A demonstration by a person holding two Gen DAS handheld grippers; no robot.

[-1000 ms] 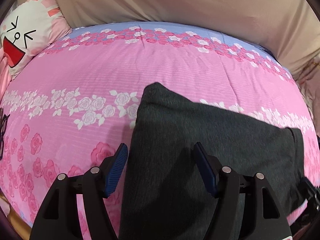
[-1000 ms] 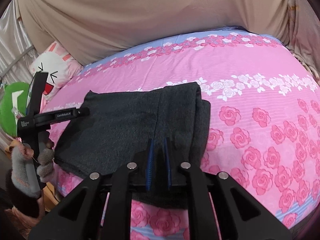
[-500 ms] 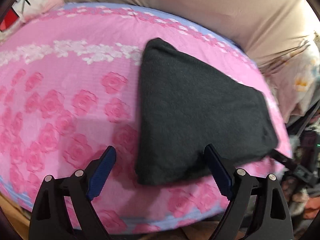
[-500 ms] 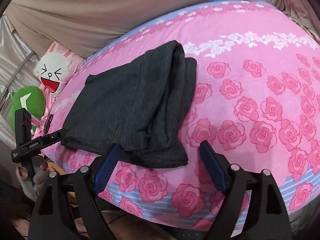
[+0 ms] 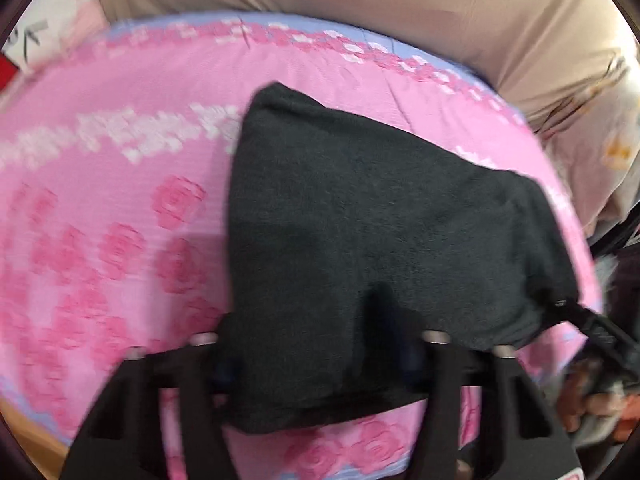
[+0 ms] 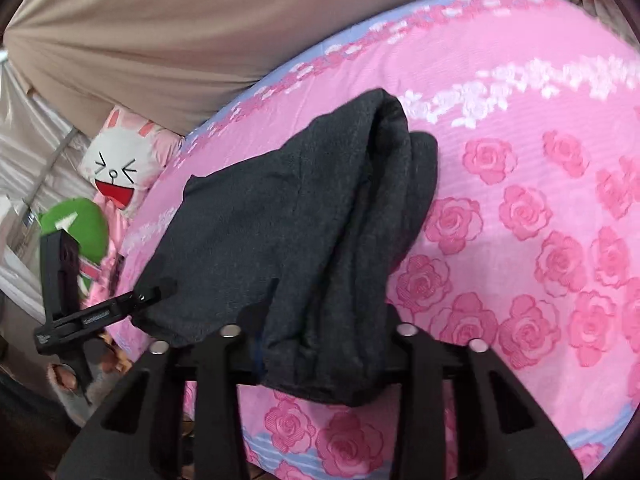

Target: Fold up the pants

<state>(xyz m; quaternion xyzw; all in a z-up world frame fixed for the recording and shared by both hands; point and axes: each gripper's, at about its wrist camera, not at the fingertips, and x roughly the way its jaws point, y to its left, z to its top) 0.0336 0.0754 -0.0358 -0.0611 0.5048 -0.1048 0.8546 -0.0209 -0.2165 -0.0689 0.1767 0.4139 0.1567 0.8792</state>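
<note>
Dark grey folded pants point(image 5: 360, 220) point(image 6: 300, 208) lie on the pink rose-print bed sheet point(image 5: 120, 160) point(image 6: 520, 160), near its front edge. My left gripper point(image 5: 316, 356) holds the pants' near left corner; its jaws are closing, and the cloth drapes over them and hides the blue pads. My right gripper point(image 6: 324, 340) is closing on the thick folded edge at the near right corner, with bunched cloth filling the gap between its jaws. Each gripper shows in the other's view, the right gripper point(image 5: 592, 324) and the left gripper point(image 6: 160, 292), both at the pants' front edge.
A white rabbit-face pillow point(image 6: 116, 168) and a green plush point(image 6: 76, 224) sit at the bed's left end. Beige cloth point(image 5: 360, 8) hangs behind the bed. Gloved hands point(image 5: 576, 400) point(image 6: 68, 380) grip the handles off the bed's front edge.
Half a second ago both grippers stood wide open in front of the pants' near edge. Both have moved forward onto that edge and narrowed, with cloth now between the jaws.
</note>
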